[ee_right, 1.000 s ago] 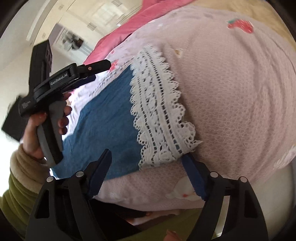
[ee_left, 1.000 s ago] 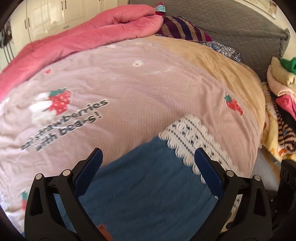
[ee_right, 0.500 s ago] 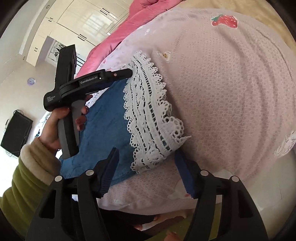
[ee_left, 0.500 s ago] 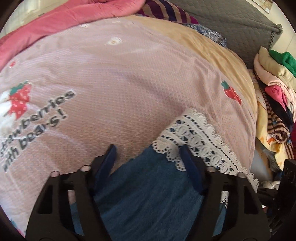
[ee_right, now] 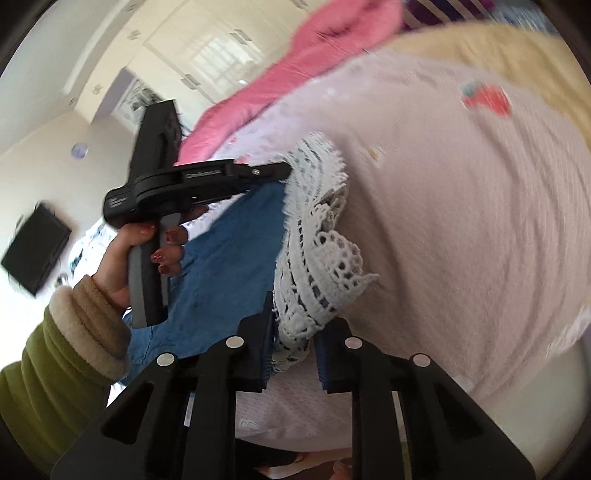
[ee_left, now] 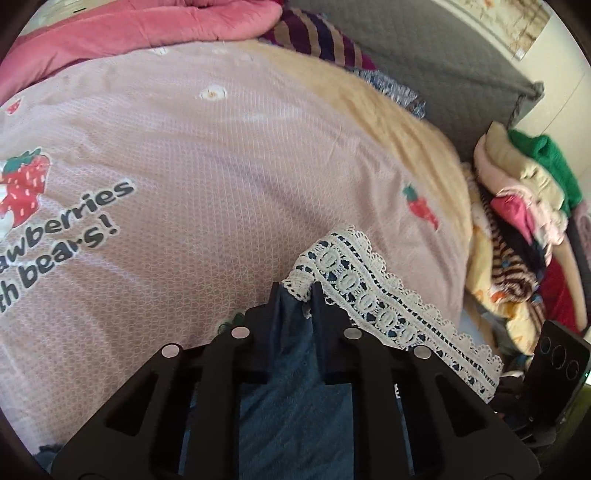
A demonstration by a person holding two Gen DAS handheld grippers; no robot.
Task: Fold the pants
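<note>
Blue denim pants [ee_left: 295, 387] with a white lace hem [ee_left: 373, 291] lie on a pink strawberry-print bedspread [ee_left: 221, 177]. My left gripper [ee_left: 295, 291] is shut on the far corner of the hem, pinching denim and lace. It shows from the side in the right wrist view [ee_right: 284, 171]. My right gripper [ee_right: 293, 325] is closed on the near corner of the lace hem [ee_right: 317, 258], which bunches up between its jaws. The pants [ee_right: 229, 266] stretch between the two grippers.
A pink quilt [ee_left: 140, 33] and striped cushion [ee_left: 314, 37] lie at the bed's far side, by a grey headboard [ee_left: 443, 81]. A pile of clothes [ee_left: 524, 206] is stacked to the right of the bed. Wardrobes [ee_right: 207, 55] stand behind.
Both grippers went from wide open over the hem to shut on its two corners. The lace hem now bunches and lifts slightly.
</note>
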